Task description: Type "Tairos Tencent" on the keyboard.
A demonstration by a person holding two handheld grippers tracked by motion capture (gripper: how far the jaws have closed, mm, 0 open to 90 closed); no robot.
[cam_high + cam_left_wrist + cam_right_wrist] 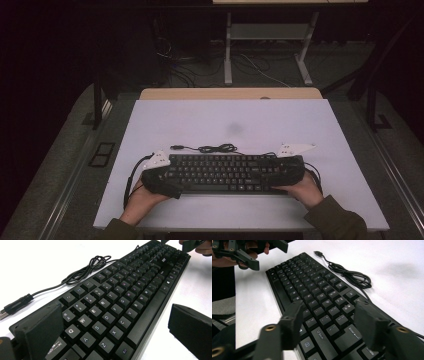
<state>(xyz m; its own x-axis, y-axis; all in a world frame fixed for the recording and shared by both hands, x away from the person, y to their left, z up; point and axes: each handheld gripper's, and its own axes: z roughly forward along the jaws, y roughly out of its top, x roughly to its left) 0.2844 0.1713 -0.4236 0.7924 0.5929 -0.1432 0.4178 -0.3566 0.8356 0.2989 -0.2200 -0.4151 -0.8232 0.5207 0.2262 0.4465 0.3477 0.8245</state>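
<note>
A black keyboard point(225, 172) point(120, 297) point(317, 290) lies flat near the front of the white table point(230, 120). Its coiled cable point(215, 148) point(85, 270) point(352, 275) lies loose behind it, and the USB plug point(15, 306) is not connected to anything. My left gripper point(167, 180) point(115, 337) is open and straddles the keyboard's left end. One jaw stands at the back corner, the other stands clear of the front edge. My right gripper point(285, 172) point(332, 322) is over the right end, its jaws partly apart above the Enter and Shift keys and holding nothing.
Bare white tabletop stretches behind and to both sides of the keyboard. A wooden desk edge point(230, 93) borders the far side. Beyond it are a white desk frame point(265, 45) and floor cables point(185, 70). The person's sleeves come in at the front edge.
</note>
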